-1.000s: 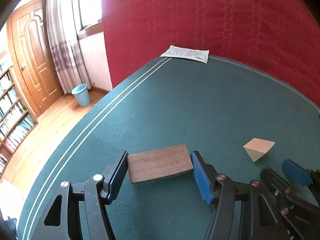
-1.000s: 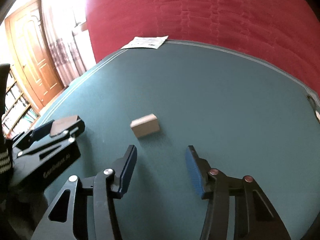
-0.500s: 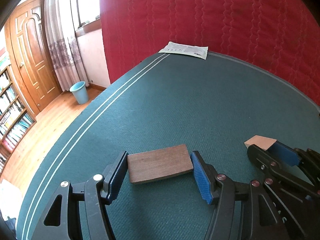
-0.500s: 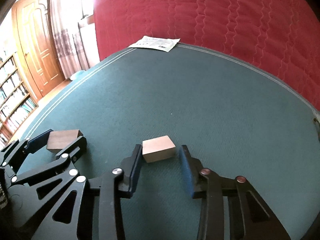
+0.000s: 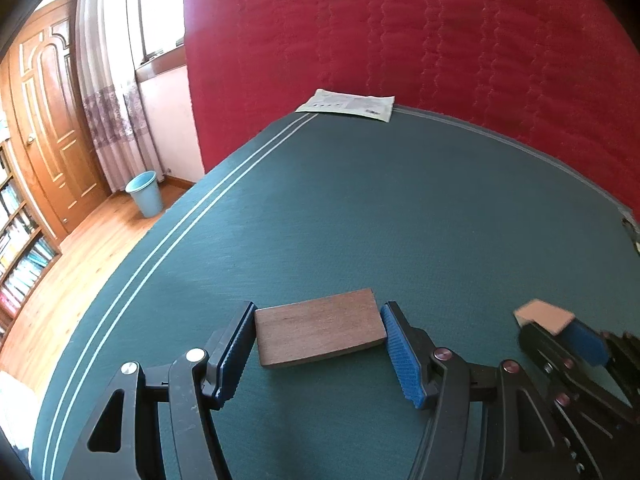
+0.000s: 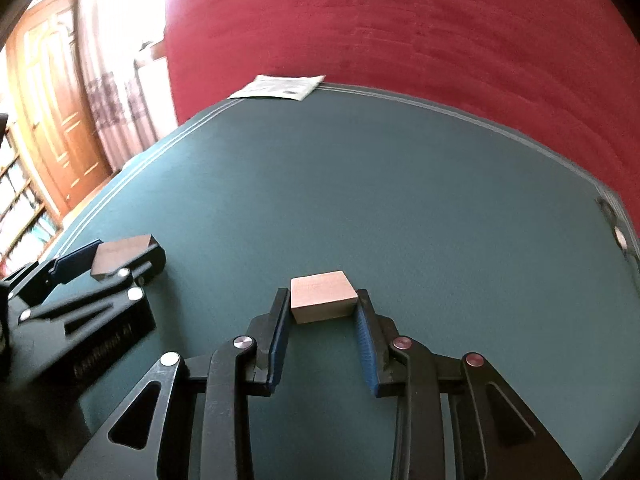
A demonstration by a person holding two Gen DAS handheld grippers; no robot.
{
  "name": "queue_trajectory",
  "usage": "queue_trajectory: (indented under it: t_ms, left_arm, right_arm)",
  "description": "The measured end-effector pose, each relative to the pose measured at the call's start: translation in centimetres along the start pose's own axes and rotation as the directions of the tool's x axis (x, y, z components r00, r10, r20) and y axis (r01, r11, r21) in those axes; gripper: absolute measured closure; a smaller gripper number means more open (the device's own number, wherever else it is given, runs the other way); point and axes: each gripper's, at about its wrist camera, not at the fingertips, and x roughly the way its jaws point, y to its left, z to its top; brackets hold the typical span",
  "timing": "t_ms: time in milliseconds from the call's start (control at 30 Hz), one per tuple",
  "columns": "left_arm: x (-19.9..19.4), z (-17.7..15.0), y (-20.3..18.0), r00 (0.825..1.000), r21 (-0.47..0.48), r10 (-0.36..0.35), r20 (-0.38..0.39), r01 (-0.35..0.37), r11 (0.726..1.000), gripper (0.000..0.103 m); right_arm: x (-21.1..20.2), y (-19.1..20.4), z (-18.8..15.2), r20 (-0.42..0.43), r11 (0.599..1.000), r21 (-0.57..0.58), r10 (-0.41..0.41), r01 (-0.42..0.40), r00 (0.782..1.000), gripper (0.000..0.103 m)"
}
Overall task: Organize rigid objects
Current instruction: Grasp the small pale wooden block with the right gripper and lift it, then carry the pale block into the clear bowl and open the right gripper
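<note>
- Left wrist view: the left gripper (image 5: pixel 318 334) sits low over a green table (image 5: pixel 360 220), its two blue-padded fingers (image 5: pixel 402 360) clamped against the short ends of a dark wooden block (image 5: pixel 318 332).
- The dark block lies flat on the table, near the camera, long side running left to right.
- At the right edge of this view, the right gripper (image 5: pixel 560 328) reaches in with a small pale wooden block (image 5: pixel 544 314) at its tips, a little blurred.
- Right wrist view: the right gripper (image 6: pixel 323 304) has its fingers (image 6: pixel 280 320) drawn in on both sides of the pale block (image 6: pixel 322 296), clamped on it; the block rests on the table (image 6: pixel 400 200) just in front of the camera.
- To the left in that view, the left gripper (image 6: pixel 116 258) is near the table's left edge with the dark block (image 6: pixel 120 256) between its tips.
- The two blocks are apart from each other, dark one to the left, pale one to the right.
- A printed sheet of paper (image 5: pixel 348 105) lies at the far edge of the table, against a red quilted backdrop (image 5: pixel 400 40).
- Off the table to the left are a wooden floor, a light blue bin (image 5: pixel 145 194), a curtain (image 5: pixel 108 92), a brown door (image 5: pixel 48 120) and bookshelves (image 5: pixel 18 256).
</note>
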Motion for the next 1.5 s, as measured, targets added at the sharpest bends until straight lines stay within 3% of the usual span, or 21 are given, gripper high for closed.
queue_trajectory:
  t_ms: [267,733,1100,1500]
  left_arm:
    - [-1.6,-0.3,-1.7,0.996,0.055,-0.079,0.032,0.077,0.996,0.037]
    - [-3.3,-1.0,-4.1,0.987,0.144,-0.150,0.058,0.140,0.980,0.037]
    - [-4.8,-1.8,-5.7,0.974,0.194,-0.220,0.052,0.206,0.959,0.037]
    - [-5.4,-2.5,-7.1,0.964,0.245,-0.262,0.044,0.244,0.938,0.037]
  right_arm:
    - [-3.5,-3.3,-2.8,0.018,0.991,0.133,-0.019,0.016,1.000,0.071]
    - [-9.0,-6.9,-6.4,0.057,0.963,0.266,-0.064,0.047,0.996,0.071]
    - [-13.9,-9.5,-8.0,0.114,0.935,0.324,-0.192,0.146,0.975,0.071]
    - [-17.0,-13.4,-10.3,0.101,0.874,0.423,-0.307,0.238,0.946,0.071]
